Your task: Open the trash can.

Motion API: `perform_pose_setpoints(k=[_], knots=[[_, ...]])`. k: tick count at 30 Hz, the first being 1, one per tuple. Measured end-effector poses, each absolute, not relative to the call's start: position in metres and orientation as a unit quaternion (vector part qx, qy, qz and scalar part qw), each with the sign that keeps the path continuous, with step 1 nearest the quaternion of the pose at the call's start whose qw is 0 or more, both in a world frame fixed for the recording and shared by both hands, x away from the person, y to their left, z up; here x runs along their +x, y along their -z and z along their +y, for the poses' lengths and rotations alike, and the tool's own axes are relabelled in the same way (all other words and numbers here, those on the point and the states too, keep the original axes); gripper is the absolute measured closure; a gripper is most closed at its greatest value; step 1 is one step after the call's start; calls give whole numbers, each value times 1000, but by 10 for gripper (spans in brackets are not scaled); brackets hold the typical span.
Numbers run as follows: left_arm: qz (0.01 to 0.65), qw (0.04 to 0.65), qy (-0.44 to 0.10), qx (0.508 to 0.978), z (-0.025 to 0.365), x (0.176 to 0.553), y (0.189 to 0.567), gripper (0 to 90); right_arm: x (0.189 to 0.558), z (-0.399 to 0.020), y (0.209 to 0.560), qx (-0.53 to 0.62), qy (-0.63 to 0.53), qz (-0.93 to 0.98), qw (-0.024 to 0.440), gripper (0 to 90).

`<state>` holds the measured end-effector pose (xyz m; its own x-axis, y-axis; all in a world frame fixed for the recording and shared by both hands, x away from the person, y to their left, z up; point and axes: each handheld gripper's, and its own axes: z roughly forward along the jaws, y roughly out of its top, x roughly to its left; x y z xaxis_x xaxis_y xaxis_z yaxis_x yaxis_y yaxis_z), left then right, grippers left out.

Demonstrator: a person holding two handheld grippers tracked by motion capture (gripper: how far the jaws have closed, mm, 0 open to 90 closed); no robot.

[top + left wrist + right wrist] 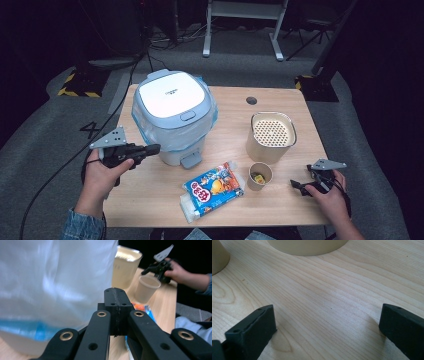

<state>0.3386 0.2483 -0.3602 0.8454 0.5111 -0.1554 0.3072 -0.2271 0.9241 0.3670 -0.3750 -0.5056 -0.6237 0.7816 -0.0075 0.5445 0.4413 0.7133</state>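
Floor [55,125] left of table: white "4" marked on it. Bin lid [170,95] has a small logo, snack bag [214,189] has print; both too small to read.

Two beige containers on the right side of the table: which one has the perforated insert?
The tall container, farther from the person: its top holds a disc full of small holes. The small cup in front of it is open-topped, with something yellowish inside.

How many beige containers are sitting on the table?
2: a tall canister with a holed lid at the right, and a small paper cup just in front of it.
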Motion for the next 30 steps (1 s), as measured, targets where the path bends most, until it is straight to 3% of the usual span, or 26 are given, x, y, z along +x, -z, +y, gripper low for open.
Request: perform_pose_setpoints(k=[18, 30], knots=[[206, 586, -90, 778, 219, 342, 291, 900, 367, -375, 506, 400, -347, 831, 171, 11], [209, 586, -99, 777, 197, 376, 281, 900, 366, -375, 506, 402, -346, 829, 174, 14]])
